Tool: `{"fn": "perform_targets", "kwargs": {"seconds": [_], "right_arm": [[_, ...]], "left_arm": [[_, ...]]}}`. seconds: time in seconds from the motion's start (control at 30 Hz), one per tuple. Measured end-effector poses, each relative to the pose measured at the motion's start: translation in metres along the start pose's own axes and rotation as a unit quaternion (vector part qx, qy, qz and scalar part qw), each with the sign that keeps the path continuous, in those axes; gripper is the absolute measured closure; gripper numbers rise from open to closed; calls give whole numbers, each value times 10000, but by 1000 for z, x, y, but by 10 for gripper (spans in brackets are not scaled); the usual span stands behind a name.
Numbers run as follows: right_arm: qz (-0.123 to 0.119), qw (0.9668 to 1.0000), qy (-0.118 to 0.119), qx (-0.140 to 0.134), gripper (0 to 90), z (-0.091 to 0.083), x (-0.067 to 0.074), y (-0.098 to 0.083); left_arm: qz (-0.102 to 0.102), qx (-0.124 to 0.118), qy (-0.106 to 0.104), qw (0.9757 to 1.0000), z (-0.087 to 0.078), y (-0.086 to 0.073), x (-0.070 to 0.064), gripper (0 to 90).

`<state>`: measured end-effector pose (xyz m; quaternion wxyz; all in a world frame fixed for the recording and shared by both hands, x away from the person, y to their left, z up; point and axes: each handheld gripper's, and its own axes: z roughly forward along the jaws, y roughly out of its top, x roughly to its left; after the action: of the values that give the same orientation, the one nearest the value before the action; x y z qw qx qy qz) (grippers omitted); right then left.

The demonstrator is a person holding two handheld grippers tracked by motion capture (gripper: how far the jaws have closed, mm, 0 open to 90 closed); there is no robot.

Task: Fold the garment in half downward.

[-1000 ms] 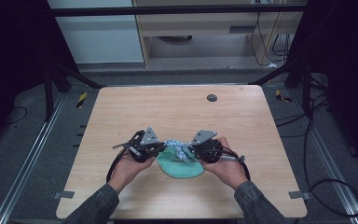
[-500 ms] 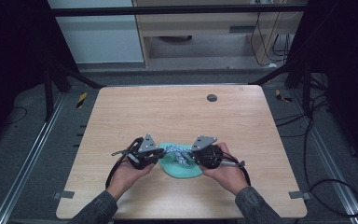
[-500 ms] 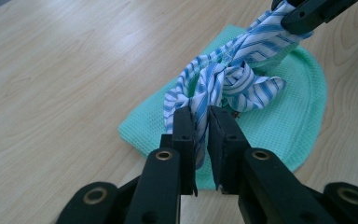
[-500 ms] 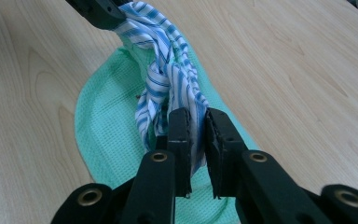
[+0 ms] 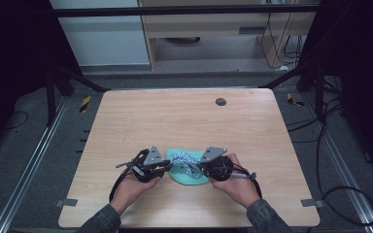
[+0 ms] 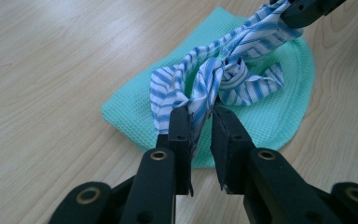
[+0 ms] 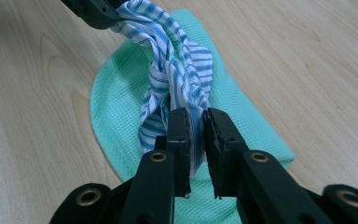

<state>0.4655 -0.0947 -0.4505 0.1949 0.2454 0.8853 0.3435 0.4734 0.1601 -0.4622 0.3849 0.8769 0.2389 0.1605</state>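
Near the desk (image 5: pixel 184 121) front edge, a knotted striped cloth (image 5: pixel 184 160) hangs over a green cloth (image 5: pixel 190 175), gripped at opposite ends by left gripper (image 6: pixel 199 123) and right gripper (image 7: pixel 196 123); the left jaws have just been easing open.

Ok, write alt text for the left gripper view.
The left hand-held gripper pinches one end of a knotted blue-and-white striped cloth. The cloth lies over a folded green cloth on the wooden table, and the right hand-held gripper holds its far end.
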Motion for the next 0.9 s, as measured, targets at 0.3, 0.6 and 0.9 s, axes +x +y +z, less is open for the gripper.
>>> {"fn": "perform_targets", "kwargs": {"seconds": [0.3, 0.6, 0.9], "right_arm": [[-50, 10000, 30, 60, 783, 1, 5, -2], [-82, 9999, 37, 58, 812, 1, 8, -5], [-95, 9999, 82, 29, 844, 0, 10, -6]], "left_arm": [[49, 10, -24, 10000, 0, -5, -5, 763], [70, -14, -59, 10000, 1, -8, -7, 873], [2, -46, -27, 10000, -1, -10, -6, 900]]}}
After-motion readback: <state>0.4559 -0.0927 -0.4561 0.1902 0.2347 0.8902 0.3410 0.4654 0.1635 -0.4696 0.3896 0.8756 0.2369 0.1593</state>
